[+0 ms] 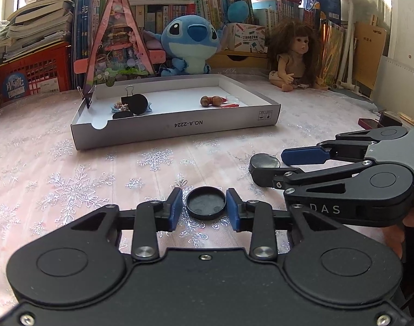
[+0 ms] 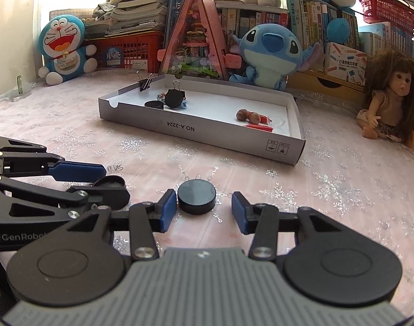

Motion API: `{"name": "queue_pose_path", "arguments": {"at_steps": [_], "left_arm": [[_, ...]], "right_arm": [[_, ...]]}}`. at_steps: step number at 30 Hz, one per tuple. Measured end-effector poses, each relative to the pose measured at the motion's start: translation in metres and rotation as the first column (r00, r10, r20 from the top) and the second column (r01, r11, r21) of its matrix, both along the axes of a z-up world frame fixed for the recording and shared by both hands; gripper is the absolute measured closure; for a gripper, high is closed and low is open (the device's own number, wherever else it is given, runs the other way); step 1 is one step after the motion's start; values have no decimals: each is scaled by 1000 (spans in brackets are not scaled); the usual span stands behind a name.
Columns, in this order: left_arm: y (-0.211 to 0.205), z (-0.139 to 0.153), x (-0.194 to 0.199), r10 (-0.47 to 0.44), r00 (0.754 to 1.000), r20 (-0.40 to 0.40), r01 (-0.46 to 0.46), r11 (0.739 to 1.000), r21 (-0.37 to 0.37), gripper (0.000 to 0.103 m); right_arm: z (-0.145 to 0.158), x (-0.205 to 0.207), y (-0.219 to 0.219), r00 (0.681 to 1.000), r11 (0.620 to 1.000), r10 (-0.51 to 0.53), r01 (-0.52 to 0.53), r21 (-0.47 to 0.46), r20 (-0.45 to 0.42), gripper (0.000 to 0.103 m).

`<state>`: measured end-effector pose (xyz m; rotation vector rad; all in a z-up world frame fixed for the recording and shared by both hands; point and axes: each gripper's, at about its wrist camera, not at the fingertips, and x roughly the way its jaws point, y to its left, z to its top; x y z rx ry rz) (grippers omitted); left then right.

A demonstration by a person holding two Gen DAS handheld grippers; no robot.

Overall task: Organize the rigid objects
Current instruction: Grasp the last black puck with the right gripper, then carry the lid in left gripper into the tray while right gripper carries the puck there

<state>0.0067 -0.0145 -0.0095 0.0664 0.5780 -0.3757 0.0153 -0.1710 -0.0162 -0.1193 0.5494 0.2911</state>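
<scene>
1. Step in hand: I judge this the pick-up stage. Two small black round pieces lie on the tablecloth, short of the white tray where like items already sit.
2. Left gripper: nearly closed, both blue pads against the sides of the shallow black cap, which rests hollow side up on the cloth.
3. Right gripper: partly open. The black disc sits between the fingers, touching or nearly touching the left pad, clear of the right pad; it is not gripped.
4. Next move, in my judgement: close the right fingers on the disc, then lift and carry both pieces forward to the tray.
</scene>
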Motion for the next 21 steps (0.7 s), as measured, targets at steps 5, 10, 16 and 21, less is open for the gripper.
{"name": "queue_pose_path", "arguments": {"at_steps": [5,10,16,21], "left_arm": [[3,6,1,11,1000,-1,-11,1000,-20,73],[10,19,10,39,999,12,-38,998,-47,73],[16,38,29,84,995,50,-81,995,-52,73],[22,51,52,134,990,51,-130,990,-61,73]], "right_arm": [[2,2,-1,1000,1000,-8,8,8,-17,67],[11,4,-2,1000,1000,-9,9,7,3,67],[22,15,-9,999,999,-43,42,24,20,67],[30,26,-15,997,997,-71,70,39,33,67]]}}
